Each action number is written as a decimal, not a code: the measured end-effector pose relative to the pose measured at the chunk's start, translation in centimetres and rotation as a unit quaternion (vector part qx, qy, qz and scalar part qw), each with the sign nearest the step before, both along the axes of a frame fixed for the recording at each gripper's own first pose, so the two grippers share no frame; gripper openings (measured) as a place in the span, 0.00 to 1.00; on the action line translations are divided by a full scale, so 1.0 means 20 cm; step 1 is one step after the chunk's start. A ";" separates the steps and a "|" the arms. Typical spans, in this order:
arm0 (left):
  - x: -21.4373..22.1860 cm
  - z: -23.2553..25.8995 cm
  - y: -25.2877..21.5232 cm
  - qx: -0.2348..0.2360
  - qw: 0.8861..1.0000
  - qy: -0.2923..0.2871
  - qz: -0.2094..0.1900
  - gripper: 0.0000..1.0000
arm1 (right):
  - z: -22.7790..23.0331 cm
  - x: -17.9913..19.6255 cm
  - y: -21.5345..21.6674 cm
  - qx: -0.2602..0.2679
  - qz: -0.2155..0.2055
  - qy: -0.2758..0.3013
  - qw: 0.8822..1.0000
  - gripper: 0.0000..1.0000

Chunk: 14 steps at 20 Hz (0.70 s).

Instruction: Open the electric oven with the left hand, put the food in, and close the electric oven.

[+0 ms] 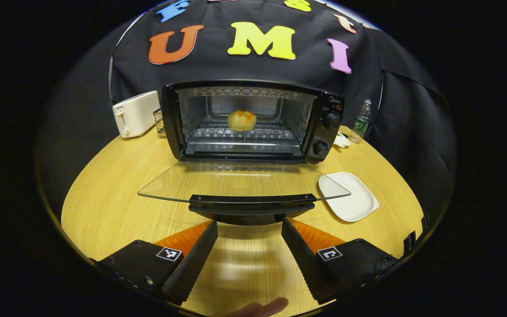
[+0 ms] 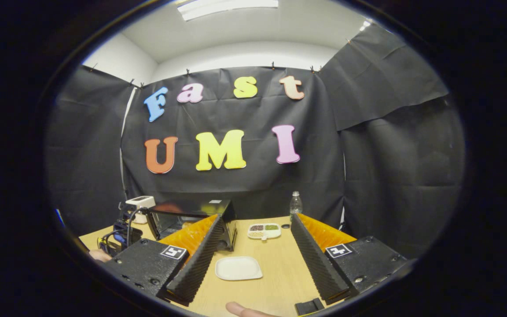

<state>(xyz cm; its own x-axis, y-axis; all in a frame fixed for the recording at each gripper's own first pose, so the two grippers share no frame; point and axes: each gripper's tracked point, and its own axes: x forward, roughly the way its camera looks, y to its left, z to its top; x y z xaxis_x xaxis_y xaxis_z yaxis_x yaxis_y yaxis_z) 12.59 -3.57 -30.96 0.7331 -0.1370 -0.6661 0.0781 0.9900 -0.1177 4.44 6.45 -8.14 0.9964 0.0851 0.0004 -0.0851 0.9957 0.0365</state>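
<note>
While spread wide, left gripper empty.

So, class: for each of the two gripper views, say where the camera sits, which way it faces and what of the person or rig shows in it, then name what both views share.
Left gripper view: rides the left gripper, low over the table, facing the open oven with the bun inside; its open fingers and a fingertip show.
Right gripper view: rides the right gripper, held back, tilted up at the booth wall; open fingers, a fingertip.
Shared: oven, white plate, water bottle, toaster.
</note>
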 end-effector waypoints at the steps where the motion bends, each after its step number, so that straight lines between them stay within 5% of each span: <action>1: 0.01 0.01 0.00 -0.002 1.000 -0.005 0.000 0.96 | 0.00 0.00 -0.01 0.000 -0.002 0.001 1.000 0.96; 4: 0.03 0.05 0.00 -0.012 1.000 -0.009 -0.004 1.00 | -0.01 0.00 -0.01 0.002 -0.002 0.004 1.000 0.96; 7: 0.07 0.09 -0.03 -0.054 0.998 -0.023 -0.011 0.90 | -0.02 0.00 -0.01 0.002 -0.002 0.005 1.000 0.96; 9: 0.09 0.11 -0.06 -0.083 0.996 -0.024 -0.015 0.98 | -0.02 0.00 -0.02 0.001 -0.004 0.006 1.000 0.96; 10: 0.11 0.14 -0.07 -0.090 0.995 -0.027 -0.016 0.90 | -0.02 0.00 -0.02 0.000 -0.005 0.005 1.000 0.96; 11: 0.12 0.15 -0.08 -0.094 0.995 -0.034 -0.017 0.98 | -0.02 0.00 -0.03 0.000 -0.006 0.005 1.000 0.96; 14: 0.17 0.21 -0.07 -0.091 0.995 -0.047 -0.020 0.98 | -0.03 0.00 -0.03 0.001 -0.006 0.007 1.000 0.96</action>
<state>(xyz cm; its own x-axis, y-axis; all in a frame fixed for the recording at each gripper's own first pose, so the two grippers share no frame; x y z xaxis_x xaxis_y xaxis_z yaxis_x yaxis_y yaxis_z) 16.00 -5.00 -26.85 0.7829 -0.2797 -0.5558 0.1369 0.9488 -0.2846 4.42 5.92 -8.69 0.9972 0.0741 -0.0133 -0.0735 0.9965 0.0404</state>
